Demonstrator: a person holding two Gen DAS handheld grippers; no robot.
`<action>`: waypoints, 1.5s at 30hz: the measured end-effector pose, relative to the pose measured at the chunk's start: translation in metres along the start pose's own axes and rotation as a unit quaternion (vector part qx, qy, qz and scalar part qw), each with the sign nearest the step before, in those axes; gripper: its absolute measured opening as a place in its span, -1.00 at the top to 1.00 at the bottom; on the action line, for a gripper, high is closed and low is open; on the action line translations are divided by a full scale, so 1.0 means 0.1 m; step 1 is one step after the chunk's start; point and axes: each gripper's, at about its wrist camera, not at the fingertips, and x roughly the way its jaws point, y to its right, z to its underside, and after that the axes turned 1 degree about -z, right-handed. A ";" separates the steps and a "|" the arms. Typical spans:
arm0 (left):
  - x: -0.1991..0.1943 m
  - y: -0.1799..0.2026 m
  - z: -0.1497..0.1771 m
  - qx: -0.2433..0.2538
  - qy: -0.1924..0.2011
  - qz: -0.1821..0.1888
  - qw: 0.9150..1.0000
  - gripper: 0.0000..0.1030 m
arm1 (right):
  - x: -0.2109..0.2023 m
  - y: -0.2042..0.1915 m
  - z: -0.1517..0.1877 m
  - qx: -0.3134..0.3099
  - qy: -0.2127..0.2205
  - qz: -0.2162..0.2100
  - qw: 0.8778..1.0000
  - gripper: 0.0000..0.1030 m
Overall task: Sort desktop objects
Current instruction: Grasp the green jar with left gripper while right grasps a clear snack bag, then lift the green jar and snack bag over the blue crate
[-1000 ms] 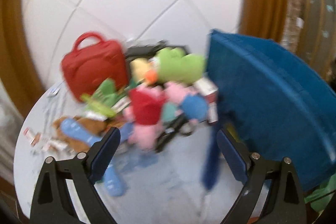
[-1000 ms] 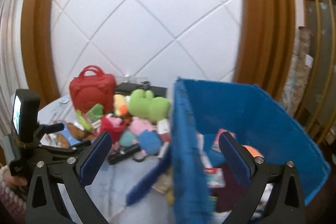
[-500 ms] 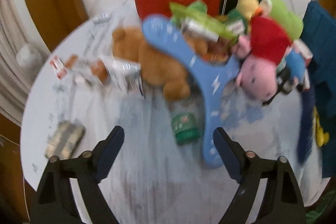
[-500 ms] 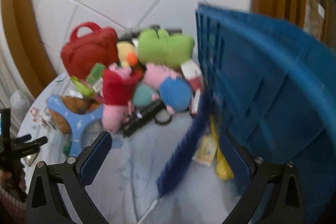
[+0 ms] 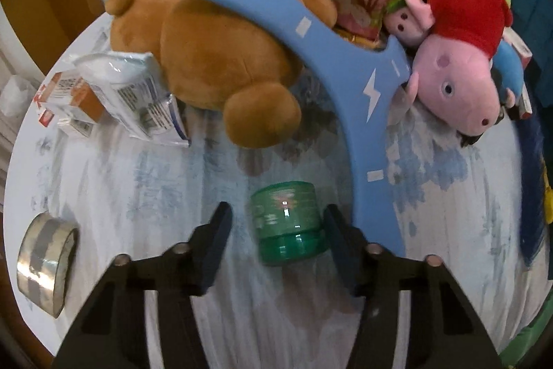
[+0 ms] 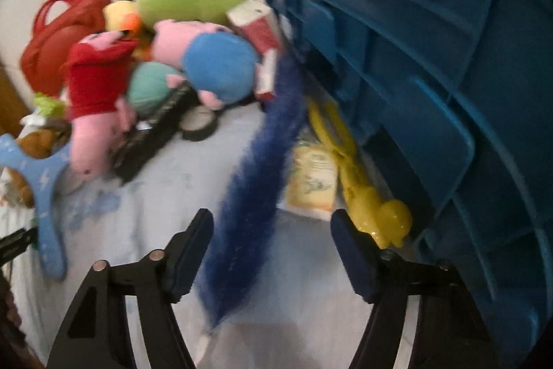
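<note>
Lying between left tool [image 5: 274, 223]: green jar [image 5: 287, 225]

The jar [image 5: 287, 223] lies on the table [image 5: 138, 196]; teddy bear [image 5: 207, 57] at 11 o'clock, tape roll [image 5: 45, 265] at 9.

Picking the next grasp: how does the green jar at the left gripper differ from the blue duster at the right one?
The green jar is short, rigid and glossy; the blue duster is long, fuzzy and soft. The jar lies on its side apart from the clutter, while the duster stretches from the toy pile toward the camera beside the blue crate. Both sit between open jaws, ungripped.
</note>
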 end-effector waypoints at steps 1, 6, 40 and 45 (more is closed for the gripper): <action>0.03 -0.01 0.01 0.000 -0.002 0.001 1.000 0.17 | 0.06 0.03 0.00 0.003 -0.002 0.007 1.000 0.02; 0.13 -0.10 0.04 -0.006 -0.010 -0.002 1.000 0.21 | 0.43 0.09 0.03 0.006 -0.023 0.036 0.999 0.15; -1.11 0.12 -0.29 -0.003 0.117 0.009 0.993 0.22 | -0.72 -0.29 -0.20 -0.089 0.074 -0.043 0.992 0.56; -1.53 0.54 -0.36 0.028 0.159 0.037 0.986 0.22 | -1.39 -0.30 -0.44 -0.104 0.161 -0.064 0.979 0.56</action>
